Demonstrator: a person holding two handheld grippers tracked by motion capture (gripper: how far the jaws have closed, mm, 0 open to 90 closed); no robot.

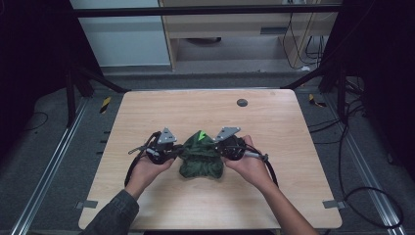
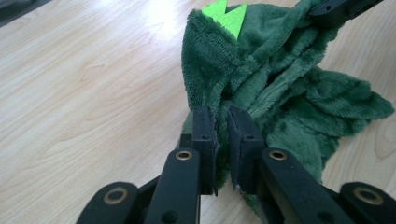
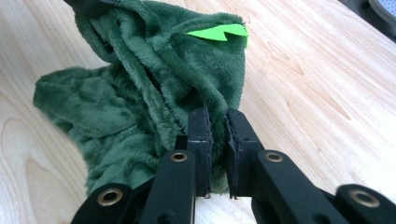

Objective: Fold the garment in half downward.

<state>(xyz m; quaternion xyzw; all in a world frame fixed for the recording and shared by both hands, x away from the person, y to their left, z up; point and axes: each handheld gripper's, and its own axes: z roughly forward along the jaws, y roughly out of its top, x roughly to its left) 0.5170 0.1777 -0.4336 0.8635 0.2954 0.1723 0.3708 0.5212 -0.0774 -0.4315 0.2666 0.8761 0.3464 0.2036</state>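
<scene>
Both jaw pairs pinch fleece: left hand-held gripper (image 2: 222,122) and right hand-held gripper (image 3: 218,122) clamp opposite edges of the green plush garment (image 1: 200,157), mid-counter (image 1: 274,122), likely to spread it

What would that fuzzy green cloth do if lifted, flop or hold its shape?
Probably flop: the green plush cloth already bunches in soft folds between the left tool and right tool. Its deep pile likely grips rather than slips. It looks light.

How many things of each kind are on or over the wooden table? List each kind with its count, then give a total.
Dark green plush cloth: 1
Hand-held claws, left claw and right claw, each shut on the cloth: 2
Small dark round disc near the table's far edge: 1
Total: 4
</scene>
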